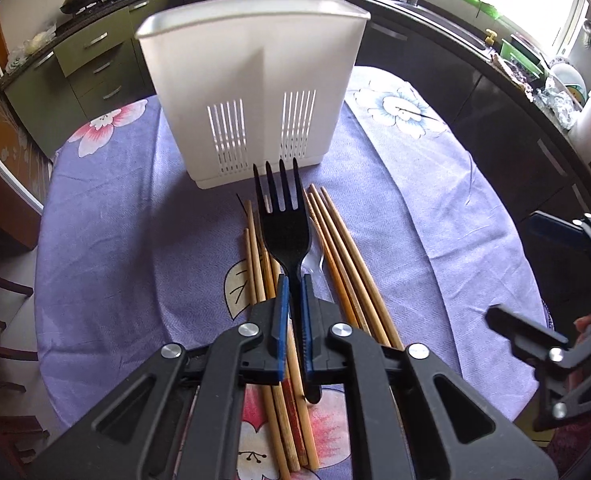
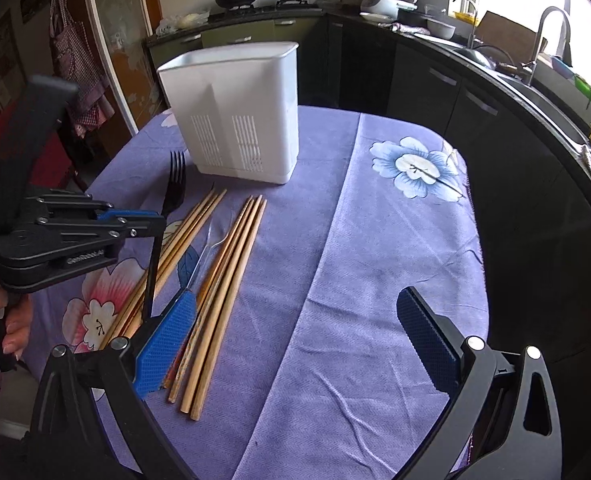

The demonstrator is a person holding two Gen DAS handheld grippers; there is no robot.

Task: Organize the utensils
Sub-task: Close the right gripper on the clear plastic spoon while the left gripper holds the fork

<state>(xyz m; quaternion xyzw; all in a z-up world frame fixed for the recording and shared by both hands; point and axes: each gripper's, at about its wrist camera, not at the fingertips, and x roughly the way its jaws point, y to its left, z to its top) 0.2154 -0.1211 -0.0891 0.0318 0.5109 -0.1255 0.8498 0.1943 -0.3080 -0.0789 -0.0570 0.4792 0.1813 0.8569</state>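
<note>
Clamped on the neck of a black plastic fork point(image 1: 283, 220), the left gripper point(image 1: 293, 308) holds it between narrow blue ribbed pads, tines pointing far toward the white utensil holder point(image 1: 251, 92). In this left wrist view the fork hangs above a loose scatter of bamboo chopsticks point(image 1: 335, 248) on the lilac floral tablecloth point(image 1: 115, 216), and a clear plastic utensil point(image 1: 313, 262) lies among them, hard to make out. The holder is a tall, smooth-walled tub with rounded corners, two panels of drainage slits low on its near face and a central rib that suggests two compartments.

From the right wrist view, the right gripper point(image 2: 295, 344) stands wide and empty, near the close ends of the chopsticks point(image 2: 219, 276); its left pad point(image 2: 163, 344) sits just beside them. The left gripper point(image 2: 143, 220) appears at the left, fork point(image 2: 175, 188) upright-tilted with the handle end down.

Risks, as I judge them: the slim, slick handle could pivot in the pads, and tines could catch the holder's rim point(image 2: 231, 54) and tip the light tub. Round sticks may roll if nudged.
</note>
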